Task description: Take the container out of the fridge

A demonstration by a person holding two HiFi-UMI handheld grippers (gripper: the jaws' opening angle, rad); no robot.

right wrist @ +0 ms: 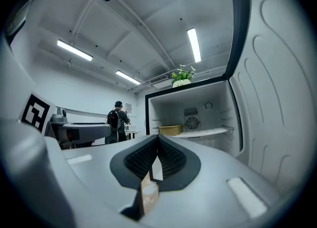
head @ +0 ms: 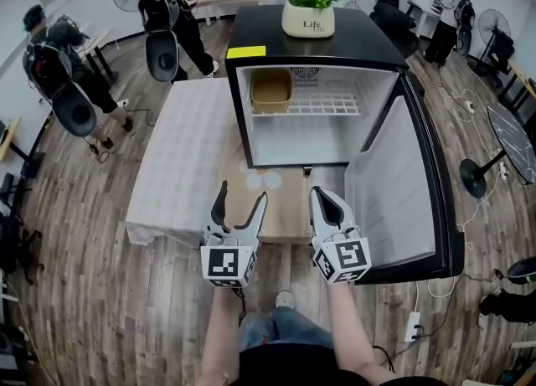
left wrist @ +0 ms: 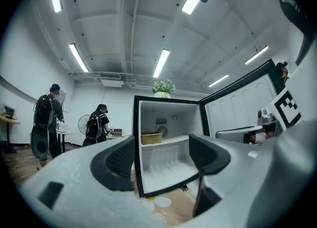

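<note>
Head view had the tan container (head: 270, 90) sitting on the fridge (head: 368, 45) top shelf (head: 335, 106), left gripper (head: 243, 193) gaping empty, right gripper (head: 322, 196) closed on nothing; a shallow rim grab could've tipped it off.

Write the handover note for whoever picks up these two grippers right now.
Left gripper: open and empty, held low in front of the fridge.
Right gripper: shut on nothing, beside the left gripper and close to the door.
Container: on the upper wire shelf, at its left end, with neither gripper touching it.
Done: the door stands wide open, swung to the right.
Left: reach in, grip the container and bring it out of the fridge.
</note>
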